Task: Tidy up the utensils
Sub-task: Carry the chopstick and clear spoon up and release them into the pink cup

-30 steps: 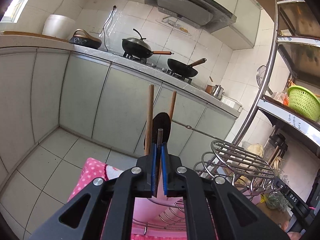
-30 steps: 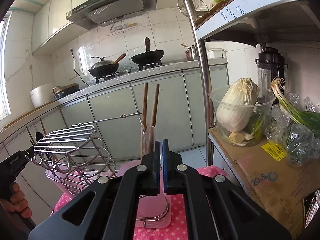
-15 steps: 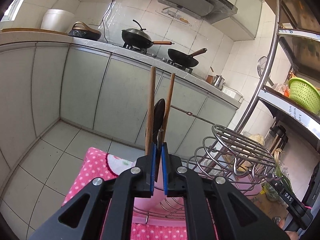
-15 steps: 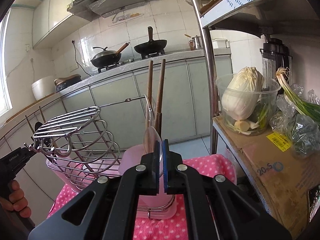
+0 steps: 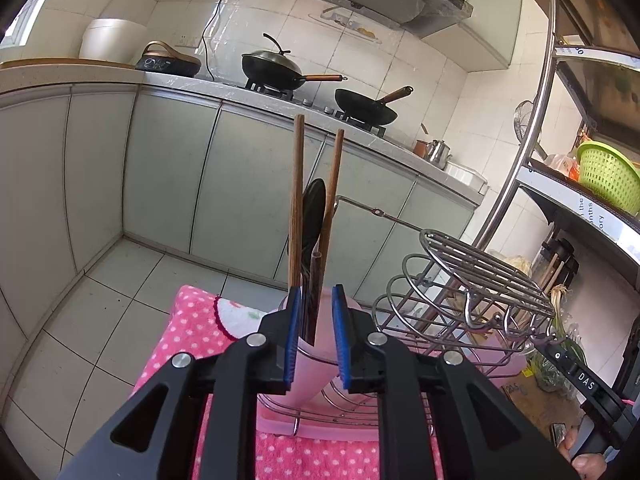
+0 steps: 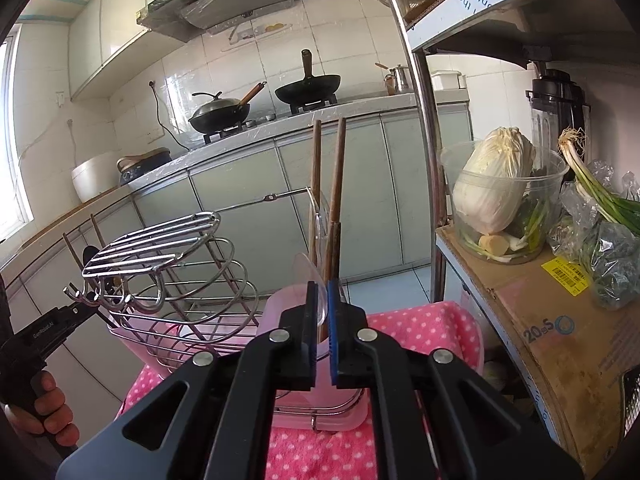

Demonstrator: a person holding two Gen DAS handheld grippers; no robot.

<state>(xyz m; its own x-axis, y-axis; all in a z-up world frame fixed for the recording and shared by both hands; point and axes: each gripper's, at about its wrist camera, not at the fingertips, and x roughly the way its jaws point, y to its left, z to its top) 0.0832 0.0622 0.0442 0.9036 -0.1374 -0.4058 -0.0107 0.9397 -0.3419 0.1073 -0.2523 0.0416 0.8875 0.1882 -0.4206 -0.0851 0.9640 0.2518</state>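
Your left tongs (image 5: 314, 316) have just been opening; a dark spoon handle (image 5: 316, 276) stands between the pads, apparently released into the pink utensil cup (image 5: 316, 364) beside the wooden chopsticks (image 5: 297, 200). Your right tongs (image 6: 322, 316) pinch a clear plastic spoon (image 6: 307, 276): light, slick, brittle, so grip its handle gently.

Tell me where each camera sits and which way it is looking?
Left wrist: on the left tongs, open, facing the pink utensil cup with chopsticks; a hand shows at the corner.
Right wrist: on the right tongs, shut on a clear spoon; a hand shows at left.
Shared: chopsticks, wire rack, stove woks.
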